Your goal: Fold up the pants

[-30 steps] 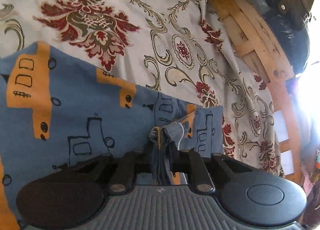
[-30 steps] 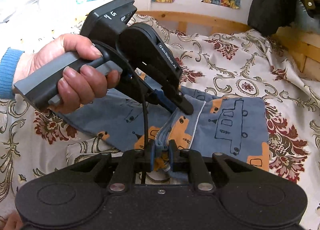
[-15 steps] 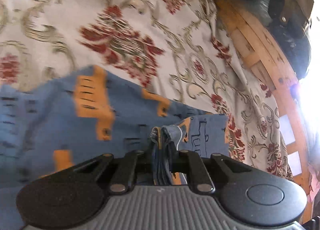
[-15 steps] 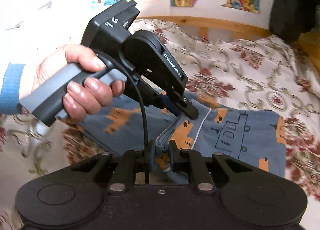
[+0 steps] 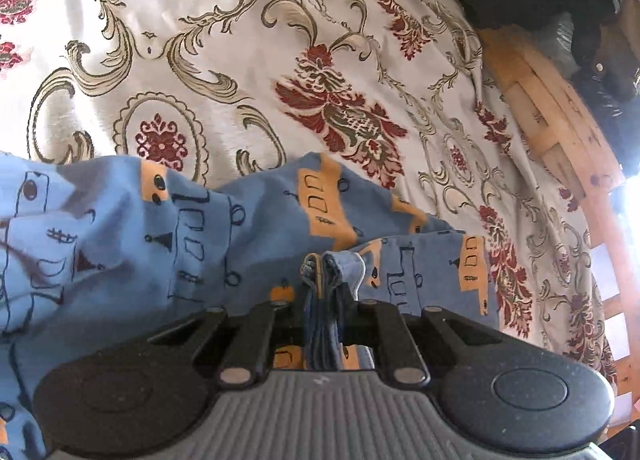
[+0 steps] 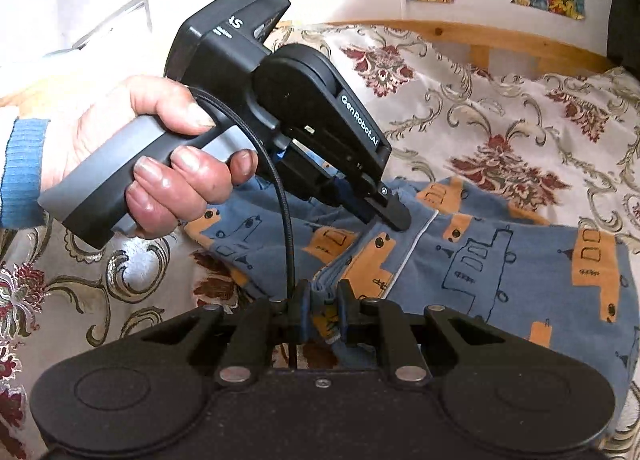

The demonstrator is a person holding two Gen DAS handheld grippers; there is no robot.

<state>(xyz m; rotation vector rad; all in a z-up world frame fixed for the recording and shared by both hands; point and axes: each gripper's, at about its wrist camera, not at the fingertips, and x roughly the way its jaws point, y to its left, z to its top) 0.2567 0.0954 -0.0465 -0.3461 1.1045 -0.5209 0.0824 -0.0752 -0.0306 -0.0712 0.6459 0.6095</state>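
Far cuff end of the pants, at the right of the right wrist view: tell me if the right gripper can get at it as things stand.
Probably not yet. The right gripper is shut on a bunched edge of the pants. The way over the bedspread looks free, but it would have to let go first.

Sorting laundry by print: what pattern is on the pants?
Blue pants with orange buses and black outline vehicle drawings; clearest in the right wrist view.
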